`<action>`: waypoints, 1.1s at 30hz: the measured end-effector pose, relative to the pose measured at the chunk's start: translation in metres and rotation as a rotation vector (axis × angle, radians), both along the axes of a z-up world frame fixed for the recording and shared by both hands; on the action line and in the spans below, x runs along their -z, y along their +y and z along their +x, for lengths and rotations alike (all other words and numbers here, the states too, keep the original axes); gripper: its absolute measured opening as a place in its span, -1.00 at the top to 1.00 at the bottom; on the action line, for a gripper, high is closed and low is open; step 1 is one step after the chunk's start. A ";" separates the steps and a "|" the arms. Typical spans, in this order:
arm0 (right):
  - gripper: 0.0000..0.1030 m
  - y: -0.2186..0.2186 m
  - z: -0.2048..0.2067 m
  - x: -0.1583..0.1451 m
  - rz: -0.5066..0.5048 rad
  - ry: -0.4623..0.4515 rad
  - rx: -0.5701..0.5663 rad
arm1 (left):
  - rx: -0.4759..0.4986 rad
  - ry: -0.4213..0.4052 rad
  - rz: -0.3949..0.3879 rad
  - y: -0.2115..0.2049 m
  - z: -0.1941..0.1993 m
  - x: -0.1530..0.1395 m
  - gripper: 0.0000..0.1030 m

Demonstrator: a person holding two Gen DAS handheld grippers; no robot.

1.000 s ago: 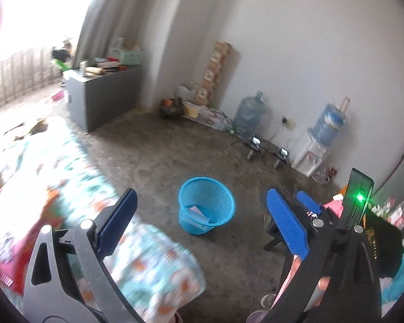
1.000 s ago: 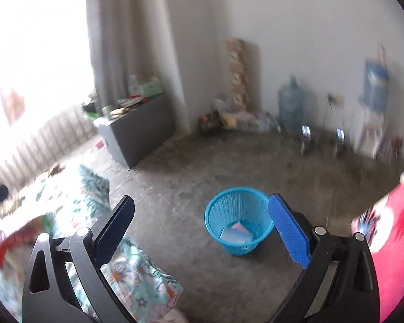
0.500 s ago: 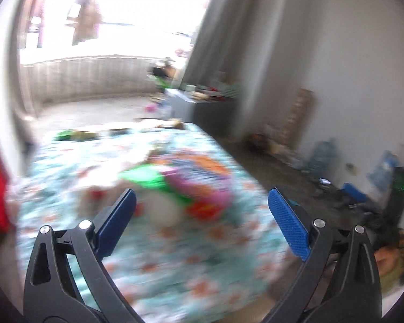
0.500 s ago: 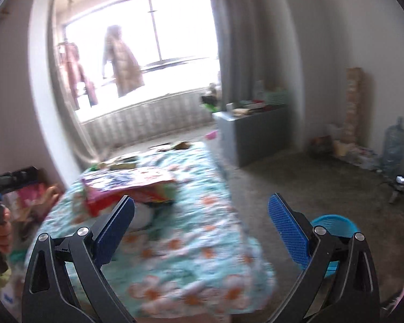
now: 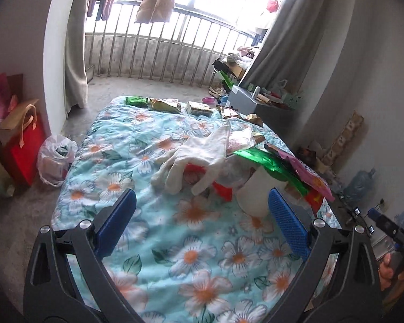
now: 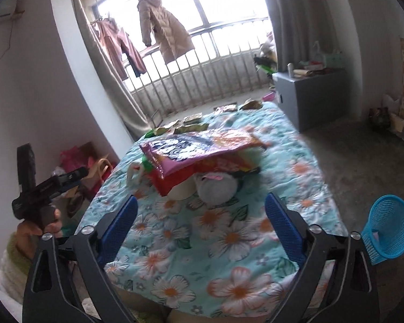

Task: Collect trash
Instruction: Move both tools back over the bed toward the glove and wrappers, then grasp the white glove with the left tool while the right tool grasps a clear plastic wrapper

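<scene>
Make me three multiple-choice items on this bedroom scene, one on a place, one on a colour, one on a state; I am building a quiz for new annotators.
1. Where does the pile of wrappers lie?
A. in the basket
B. on the floral bedspread
C. on the grey cabinet

2. What colour is the mesh waste basket?
A. blue
B. red
C. white

3. How do the two tools stand?
A. both shut on wrappers
B. left open, right shut on a cup
C. both open, holding nothing

Answers:
1. B, since the wrappers, a white glove and a white cup rest on the floral bedspread.
2. A, as the right wrist view shows the basket blue, on the floor beside the bed.
3. C, because the left tool and the right tool each show blue pads wide apart with only bedspread between them.
</scene>
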State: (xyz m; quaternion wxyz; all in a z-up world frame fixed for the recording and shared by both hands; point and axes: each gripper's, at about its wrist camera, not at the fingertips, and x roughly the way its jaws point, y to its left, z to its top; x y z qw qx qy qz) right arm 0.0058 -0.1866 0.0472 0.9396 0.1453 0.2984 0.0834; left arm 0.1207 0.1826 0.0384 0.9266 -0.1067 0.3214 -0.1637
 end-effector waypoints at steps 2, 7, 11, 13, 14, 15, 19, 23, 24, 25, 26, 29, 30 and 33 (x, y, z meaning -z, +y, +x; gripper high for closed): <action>-0.63 0.000 0.007 0.004 0.027 0.031 -0.017 | 0.022 -0.010 0.005 -0.009 0.015 0.003 -0.83; -0.50 -0.002 0.030 0.006 0.086 0.077 -0.038 | 0.046 0.039 -0.041 -0.017 0.062 0.010 -0.82; -0.50 -0.010 0.056 -0.017 0.123 0.056 -0.063 | 0.095 0.093 -0.085 -0.027 0.101 0.016 -0.62; -0.49 -0.012 0.073 -0.033 0.158 0.040 -0.090 | 0.125 0.126 -0.110 -0.033 0.119 0.019 -0.54; -0.49 -0.013 0.081 -0.040 0.173 0.038 -0.106 | 0.134 0.145 -0.123 -0.035 0.128 0.022 -0.48; -0.47 -0.013 0.096 -0.049 0.191 0.042 -0.129 | 0.139 0.158 -0.131 -0.037 0.134 0.025 -0.46; -0.36 -0.008 0.159 -0.063 0.293 0.116 -0.226 | 0.158 0.251 -0.121 -0.046 0.162 0.046 -0.29; -0.13 0.004 0.237 -0.051 0.407 0.296 -0.296 | 0.187 0.310 -0.125 -0.049 0.170 0.062 -0.29; -0.10 0.008 0.251 -0.046 0.414 0.330 -0.301 | 0.189 0.315 -0.121 -0.049 0.171 0.065 -0.29; -0.09 0.012 0.267 -0.038 0.422 0.373 -0.305 | 0.192 0.322 -0.119 -0.050 0.172 0.067 -0.29; -0.06 0.017 0.287 -0.029 0.427 0.429 -0.302 | 0.198 0.327 -0.121 -0.050 0.174 0.069 -0.29; -0.03 0.037 0.321 -0.008 0.378 0.542 -0.297 | 0.196 0.339 -0.113 -0.050 0.178 0.072 -0.29; -0.03 0.043 0.329 -0.003 0.356 0.571 -0.302 | 0.195 0.343 -0.112 -0.050 0.180 0.073 -0.29; -0.03 0.056 0.348 0.012 0.305 0.636 -0.293 | 0.190 0.360 -0.099 -0.050 0.184 0.076 -0.17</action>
